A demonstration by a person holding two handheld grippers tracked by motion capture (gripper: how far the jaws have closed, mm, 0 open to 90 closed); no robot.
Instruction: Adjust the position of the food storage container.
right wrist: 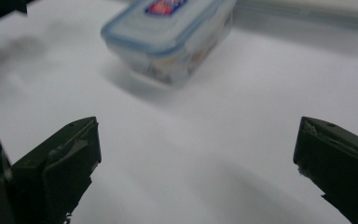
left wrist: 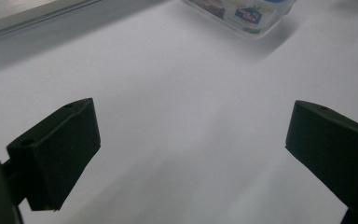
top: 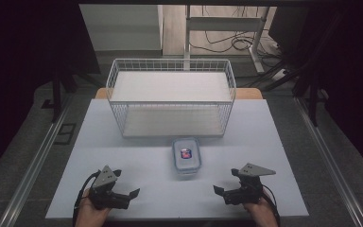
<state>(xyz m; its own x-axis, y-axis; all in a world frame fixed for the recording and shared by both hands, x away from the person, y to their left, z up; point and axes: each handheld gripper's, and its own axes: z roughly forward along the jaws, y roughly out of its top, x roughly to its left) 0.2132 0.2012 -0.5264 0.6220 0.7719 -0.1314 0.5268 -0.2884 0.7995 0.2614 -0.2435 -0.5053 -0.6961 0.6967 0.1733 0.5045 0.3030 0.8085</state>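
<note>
left gripper (top: 133, 193): sitting low on the near-left of the surface (top: 123, 142), jaws spread wide, gripping nothing; a hand is holding it from below.
right gripper (top: 217, 190): mirroring it on the near-right, jaws also spread wide and gripping nothing, pointing inward toward the other gripper.
container (top: 186, 155): clear plastic box with a blue-rimmed clip lid and a red label on top, lying flat on the surface ahead of both sets of jaws and between them, well apart from each; lid looking closed.
container, left gripper view: showing up ahead and to the right of those jaws (left wrist: 247, 14), only its near corner in frame.
container, right gripper view: lying ahead and left of centre between those jaws (right wrist: 170, 37), contents blurred, cannot tell what is inside.
wire basket (top: 170, 97): white, open-topped, standing beyond the container, just behind it, nothing inside that I can see.
step in hand: looking like the start, both grippers waiting, nothing reached for yet.
next move: probably one gripper advancing toward the container, squaring its jaws across the short sides before closing; the basket beyond seeming the likely drop spot, needing a lift over its rim.
risk: smooth lid and walls possibly slipping if gripped off-centre.
</note>
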